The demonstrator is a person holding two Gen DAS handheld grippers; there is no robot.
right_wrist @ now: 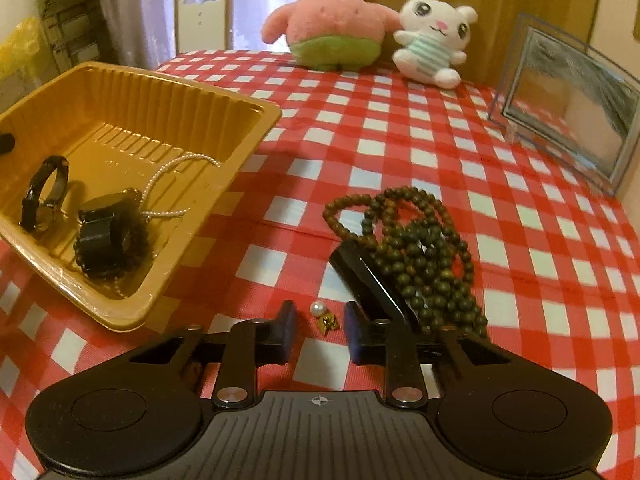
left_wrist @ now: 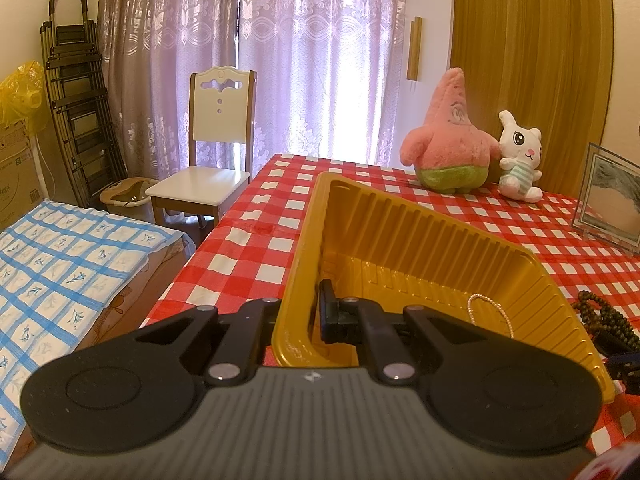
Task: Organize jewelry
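Tray point(right_wrist: 248, 120): gold plastic, ribbed walls, on red-and-white checked cloth point(right_wrist: 400, 148), tilted, near edge raised.

Left gripper point(left_wrist: 298, 320): clamped on tray's near rim, one finger inside the wall, one outside.

Tray contents: black watch point(right_wrist: 42, 192) on edge; second black watch point(right_wrist: 102, 228) ringed by a dark bead bracelet; pearl strand point(right_wrist: 176, 168) draped across the floor toward the far wall.

Right gripper point(right_wrist: 318, 330): parted, nothing grasped, fingertips low over the cloth on either side of earring.

Earring point(right_wrist: 322, 314): white pearl with gold fitting, on cloth between the fingertips, touching neither.

Bead necklace point(right_wrist: 412, 248): dark green-brown, heaped on cloth right of tray, partly over a black flat object point(right_wrist: 360, 276), kind unclear.

Background, far edge of cloth: pink star plush point(right_wrist: 328, 20), white bunny plush point(right_wrist: 432, 36), glass frame point(right_wrist: 568, 108). White chair point(left_wrist: 208, 152) beyond table.
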